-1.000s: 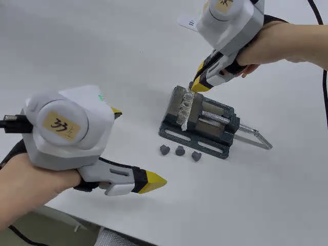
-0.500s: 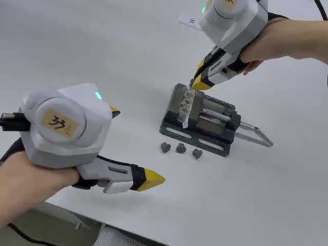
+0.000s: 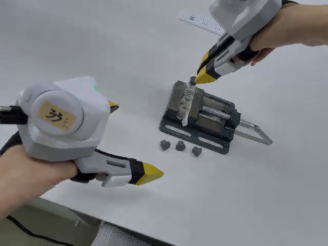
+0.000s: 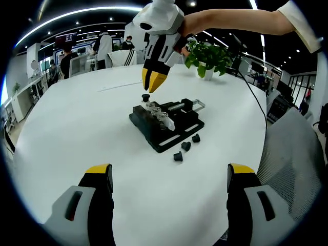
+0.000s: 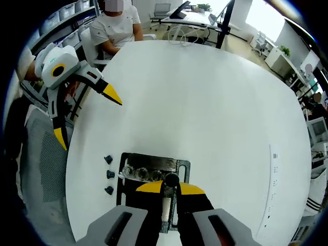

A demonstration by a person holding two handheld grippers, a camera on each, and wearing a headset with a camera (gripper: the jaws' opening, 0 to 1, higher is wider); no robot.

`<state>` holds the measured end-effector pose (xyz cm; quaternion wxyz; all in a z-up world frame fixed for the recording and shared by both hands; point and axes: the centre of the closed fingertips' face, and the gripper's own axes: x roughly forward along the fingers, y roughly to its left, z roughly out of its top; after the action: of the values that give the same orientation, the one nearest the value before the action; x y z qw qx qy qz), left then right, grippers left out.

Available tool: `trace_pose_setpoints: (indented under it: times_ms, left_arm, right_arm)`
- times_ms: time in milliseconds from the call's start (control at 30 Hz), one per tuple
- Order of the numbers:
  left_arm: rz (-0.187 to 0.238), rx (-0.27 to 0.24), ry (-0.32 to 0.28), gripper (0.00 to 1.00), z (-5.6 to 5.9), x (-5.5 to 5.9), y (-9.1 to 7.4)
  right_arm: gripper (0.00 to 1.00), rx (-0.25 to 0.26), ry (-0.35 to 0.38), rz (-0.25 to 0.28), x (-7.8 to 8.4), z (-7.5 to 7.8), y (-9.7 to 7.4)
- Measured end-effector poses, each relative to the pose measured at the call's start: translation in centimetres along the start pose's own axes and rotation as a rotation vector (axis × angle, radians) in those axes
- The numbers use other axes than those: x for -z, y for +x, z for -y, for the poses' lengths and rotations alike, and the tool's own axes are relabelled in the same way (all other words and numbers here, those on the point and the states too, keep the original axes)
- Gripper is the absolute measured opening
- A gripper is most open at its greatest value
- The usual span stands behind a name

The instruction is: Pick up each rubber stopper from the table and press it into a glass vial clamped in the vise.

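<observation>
A black vise (image 3: 205, 125) (image 4: 177, 128) (image 5: 154, 163) clamps a row of glass vials (image 3: 184, 105) (image 4: 156, 108) (image 5: 141, 174). My right gripper (image 3: 201, 79) (image 4: 152, 84) (image 5: 171, 187) hangs over the row's far end, shut on a dark rubber stopper (image 3: 193, 80) (image 4: 146, 96) (image 5: 171, 180) at the end vial's mouth. Three more stoppers (image 3: 180, 146) (image 4: 186, 146) (image 5: 110, 175) lie on the table in front of the vise. My left gripper (image 3: 134, 141) (image 4: 170, 169) (image 5: 88, 119) is held wide open and holds nothing, well short of the vise at the near left.
The vise's screw handle (image 3: 256, 132) sticks out to the right. A white power strip (image 3: 202, 21) lies at the table's far edge. A potted plant (image 4: 207, 56) stands beyond the vise, and a person (image 5: 118, 25) sits at the table's other side.
A dark stopper now shows at the right gripper's tips, over the end vial, where none showed before. Relative to the vise the right gripper has barely shifted. The left gripper has stayed in place, open.
</observation>
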<state>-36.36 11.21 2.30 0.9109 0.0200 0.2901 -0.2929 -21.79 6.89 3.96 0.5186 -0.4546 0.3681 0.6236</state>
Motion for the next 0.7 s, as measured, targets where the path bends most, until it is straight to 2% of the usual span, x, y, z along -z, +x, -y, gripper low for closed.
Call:
trace_pose_setpoints:
  times_ms: [100,167,233,367,567,700]
  left_arm:
    - [-0.002,0.002,-0.002,0.91,0.0,0.2,0.0]
    - [-0.004,0.003,-0.004,0.91,0.0,0.3,0.0]
    - [-0.006,0.004,-0.009,0.91,0.1,0.5,0.1]
    - [-0.009,0.007,-0.013,0.91,0.2,0.8,0.2]
    - [-0.011,0.008,-0.017,0.91,0.2,0.8,0.2]
    - [-0.014,0.011,-0.020,0.91,0.1,1.0,0.3]
  right_arm:
    - [0.06,-0.005,-0.003,0.004,0.0,-0.3,-0.2]
    - [0.05,-0.010,-0.001,0.005,-0.1,0.5,0.1]
    - [0.02,-0.015,-0.001,0.005,-0.3,0.5,0.1]
    - [0.02,-0.023,-0.010,0.001,-0.4,-0.2,0.2]
    - [0.02,-0.026,-0.011,0.000,-0.3,-0.2,0.3]
    - [0.02,-0.029,-0.015,-0.004,-0.3,-1.0,0.2]
